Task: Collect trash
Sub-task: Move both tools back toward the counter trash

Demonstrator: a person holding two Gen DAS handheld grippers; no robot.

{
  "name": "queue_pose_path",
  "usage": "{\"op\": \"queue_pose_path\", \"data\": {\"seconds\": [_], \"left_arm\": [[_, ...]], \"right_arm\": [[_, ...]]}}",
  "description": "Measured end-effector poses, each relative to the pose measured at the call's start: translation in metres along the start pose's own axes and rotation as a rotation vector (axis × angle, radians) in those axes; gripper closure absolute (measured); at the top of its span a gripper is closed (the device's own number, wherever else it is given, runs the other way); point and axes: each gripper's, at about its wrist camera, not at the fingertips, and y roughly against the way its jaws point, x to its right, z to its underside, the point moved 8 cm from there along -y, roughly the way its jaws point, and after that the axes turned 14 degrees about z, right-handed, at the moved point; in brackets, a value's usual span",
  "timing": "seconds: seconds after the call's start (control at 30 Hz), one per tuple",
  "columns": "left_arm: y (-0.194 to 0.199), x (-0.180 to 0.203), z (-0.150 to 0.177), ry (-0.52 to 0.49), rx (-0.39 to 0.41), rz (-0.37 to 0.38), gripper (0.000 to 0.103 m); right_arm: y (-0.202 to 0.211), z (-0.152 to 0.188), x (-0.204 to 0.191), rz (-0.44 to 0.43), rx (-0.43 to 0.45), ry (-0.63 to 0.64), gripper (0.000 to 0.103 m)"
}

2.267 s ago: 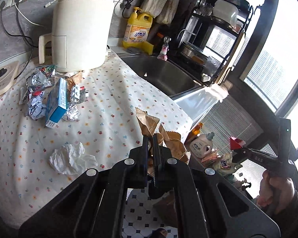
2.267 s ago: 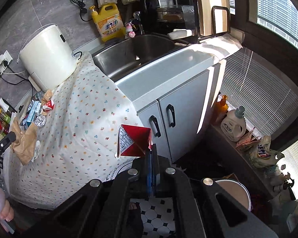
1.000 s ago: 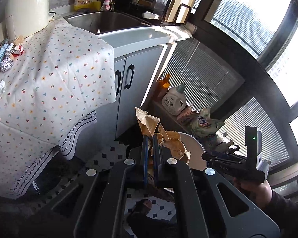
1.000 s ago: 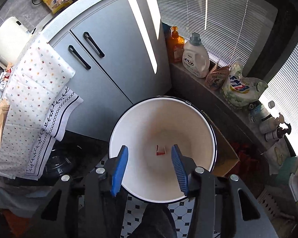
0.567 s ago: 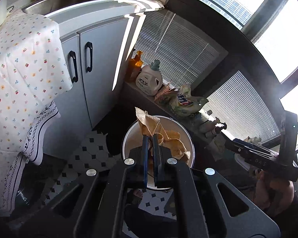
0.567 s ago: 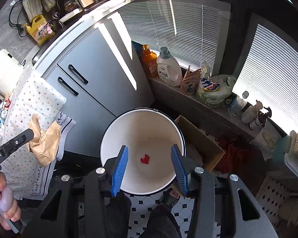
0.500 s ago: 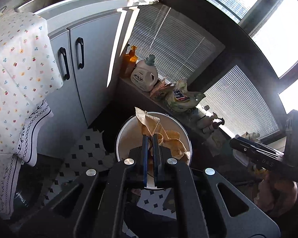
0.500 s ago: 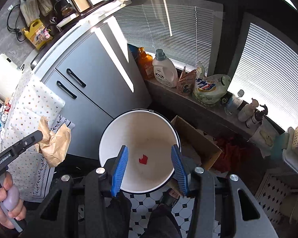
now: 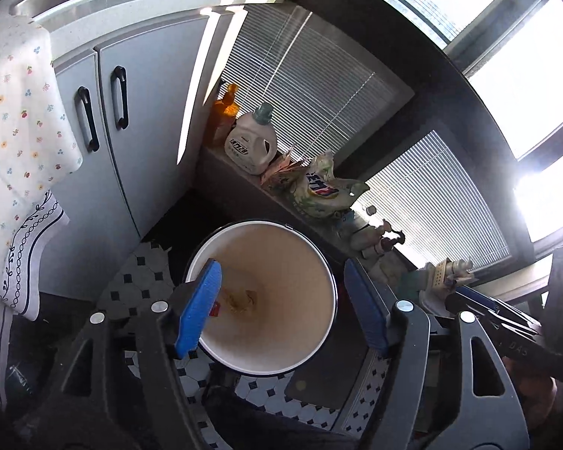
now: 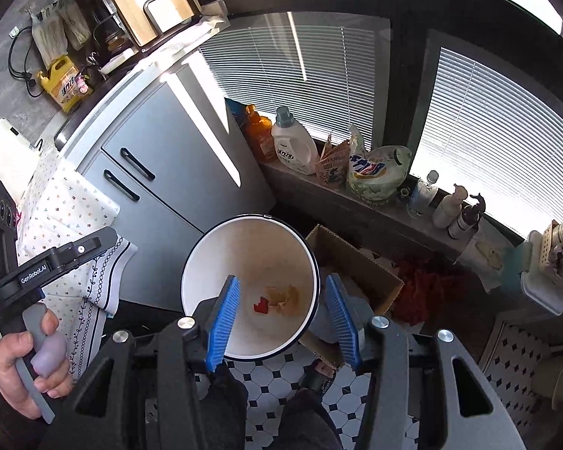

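- Left tool (image 9: 283,311) above the white bin (image 9: 330,281), jaws opening, nothing between the blue pads (image 9: 200,309); crumpled brown paper (image 9: 240,298) already at the bottom of the bin, beside a small red scrap (image 9: 214,308).
- Right tool (image 10: 281,317) also over the bin (image 10: 191,262), jaws opening and bare; same brown paper (image 10: 283,296) and red scrap (image 10: 261,304) visible between its pads, lying on the bin floor.
- For a clean drop: best to finish spreading the jaws fully while still centred over the bin mouth, then to lift straight up clear of the rim before swinging back toward the worktop.
- Worth a glance that nothing clings to the ridged pads; both pairs look clean here.
- Advisable to keep the two tools apart on the way out, both crowding the same opening.
- Right wrist view only: a hand (image 10: 30,360) round the left tool's grip, an open cardboard box (image 10: 356,266) just beside the bin, a yellow detergent jug (image 10: 62,88) and cutting board up on the worktop.
- Left wrist view only: the red scrap half hidden behind the left pad, and the right tool's dark body (image 9: 514,333) at the right edge, its jaws out of frame.
- Both views: flowered cloth (image 9: 15,120) hanging off the worktop edge; more trash up there cannot be told from here.
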Motion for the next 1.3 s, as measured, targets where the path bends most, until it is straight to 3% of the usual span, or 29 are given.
{"op": "queue_pose_path", "data": {"seconds": [0.13, 0.2, 0.3, 0.6, 0.9, 1.1, 1.3], "left_arm": [[0.040, -0.021, -0.004, 0.020, 0.065, -0.069, 0.023], [0.063, -0.033, -0.005, 0.037, 0.104, -0.114, 0.013], [0.101, -0.053, -0.007, 0.079, 0.172, -0.170, 0.006], [0.211, -0.108, -0.006, 0.168, 0.348, -0.349, 0.006], [0.308, -0.181, 0.005, 0.303, 0.501, -0.469, 0.006], [0.352, -0.224, 0.011, 0.354, 0.539, -0.528, 0.006], [0.359, -0.266, 0.008, 0.362, 0.497, -0.580, 0.006]], "right_arm": [[0.006, -0.011, -0.033, -0.043, 0.035, 0.055, 0.038], [0.010, -0.018, -0.051, -0.059, 0.058, 0.080, 0.025], [0.020, -0.029, -0.082, -0.084, 0.116, 0.126, 0.007], [0.038, -0.044, -0.176, -0.175, 0.189, 0.231, 0.008], [0.056, -0.047, -0.258, -0.245, 0.238, 0.327, 0.008], [0.068, -0.048, -0.307, -0.286, 0.265, 0.356, 0.008], [0.077, -0.042, -0.360, -0.321, 0.274, 0.428, 0.008]]}}
